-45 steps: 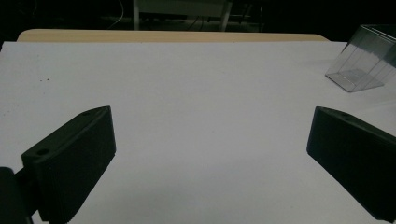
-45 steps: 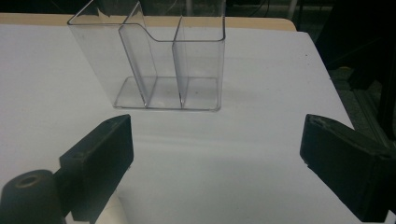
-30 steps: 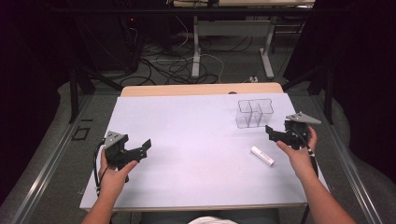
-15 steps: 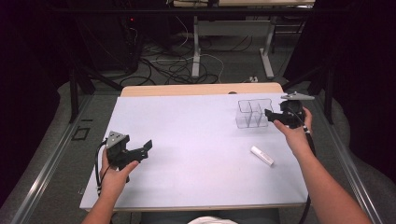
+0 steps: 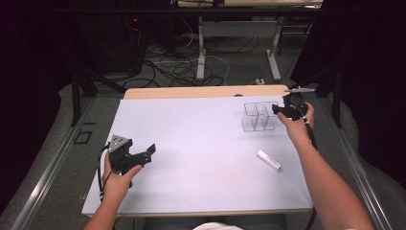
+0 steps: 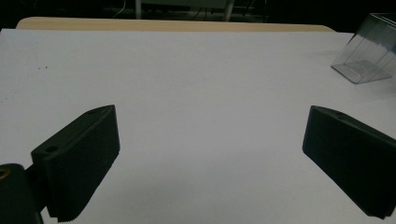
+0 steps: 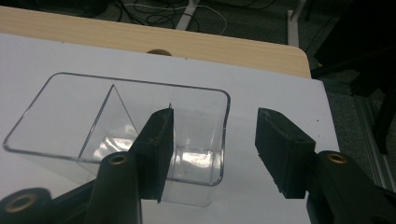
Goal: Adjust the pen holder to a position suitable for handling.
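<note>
A clear two-compartment box (image 5: 258, 116) stands at the far right of the white table (image 5: 201, 143). My right gripper (image 5: 278, 109) hovers at the box's right end. In the right gripper view, the right gripper (image 7: 215, 115) straddles the end wall of the box (image 7: 116, 121): one jaw is over the right compartment, the other outside. Its jaws have just been closing, but a gap still shows on both sides of the wall. My left gripper (image 5: 146, 154) rests low at the near left, open wide with nothing between the jaws of the left gripper (image 6: 212, 122).
A small white stick (image 5: 268, 159) lies on the table in front of the box, beside the right forearm. The box's corner (image 6: 369, 51) shows at the upper right in the left gripper view. A wooden strip (image 5: 206, 91) edges the far side; cables lie on the floor beyond.
The right hand moved away from the white stick toward the far edge, up to the box's right end, and its jaws narrowed. The left hand stayed put.
</note>
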Demonstrator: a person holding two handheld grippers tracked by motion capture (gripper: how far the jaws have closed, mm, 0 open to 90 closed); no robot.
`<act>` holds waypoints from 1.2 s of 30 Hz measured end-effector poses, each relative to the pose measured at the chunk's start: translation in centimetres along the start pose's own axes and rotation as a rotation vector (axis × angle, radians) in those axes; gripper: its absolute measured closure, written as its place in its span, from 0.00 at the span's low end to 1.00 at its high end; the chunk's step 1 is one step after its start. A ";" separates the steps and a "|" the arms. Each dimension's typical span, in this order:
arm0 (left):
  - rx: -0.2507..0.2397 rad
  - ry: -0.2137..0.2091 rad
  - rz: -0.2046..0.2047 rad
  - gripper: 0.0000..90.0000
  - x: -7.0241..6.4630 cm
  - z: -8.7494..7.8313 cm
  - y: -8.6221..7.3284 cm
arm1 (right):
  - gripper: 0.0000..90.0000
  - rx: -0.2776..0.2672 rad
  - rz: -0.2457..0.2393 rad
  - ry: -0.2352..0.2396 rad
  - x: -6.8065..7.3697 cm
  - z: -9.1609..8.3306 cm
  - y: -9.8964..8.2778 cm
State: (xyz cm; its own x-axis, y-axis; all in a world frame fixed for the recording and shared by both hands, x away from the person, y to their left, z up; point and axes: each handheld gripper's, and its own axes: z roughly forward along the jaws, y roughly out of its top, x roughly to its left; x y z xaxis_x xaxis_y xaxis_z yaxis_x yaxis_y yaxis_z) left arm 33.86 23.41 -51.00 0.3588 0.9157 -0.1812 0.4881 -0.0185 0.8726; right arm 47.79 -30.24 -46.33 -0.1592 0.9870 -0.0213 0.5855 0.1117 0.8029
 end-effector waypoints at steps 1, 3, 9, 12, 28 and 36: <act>0.000 0.000 0.000 0.04 0.0 0.0 0.0 | 0.56 0.003 -0.007 0.000 0.0 0.3 0.1; 0.003 0.001 -0.003 0.05 0.0 0.0 0.0 | 0.58 0.011 0.009 0.000 0.0 0.8 0.2; 0.003 0.005 -0.009 0.05 0.1 0.0 -0.1 | 0.65 0.042 0.003 -0.016 -0.2 2.1 0.2; 0.004 0.004 -0.011 0.05 0.2 0.1 -0.1 | 0.69 0.077 0.022 -0.008 -0.4 2.7 -0.1; 0.008 0.003 -0.018 0.07 0.3 0.2 -0.2 | 0.87 0.146 0.061 -0.019 -0.6 3.8 -0.7; 0.016 0.002 -0.015 0.07 0.3 0.2 -0.2 | 0.92 0.169 0.094 -0.017 -0.7 4.3 -0.9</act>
State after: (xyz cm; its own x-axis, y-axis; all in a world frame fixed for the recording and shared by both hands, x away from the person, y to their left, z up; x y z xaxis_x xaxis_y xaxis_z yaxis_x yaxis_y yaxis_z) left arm 33.98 23.60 -51.32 0.3499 0.9165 -0.1940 0.5061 -0.0107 0.8624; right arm 50.79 -30.55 -49.63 -0.0851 0.9957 0.0379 0.7224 0.0354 0.6906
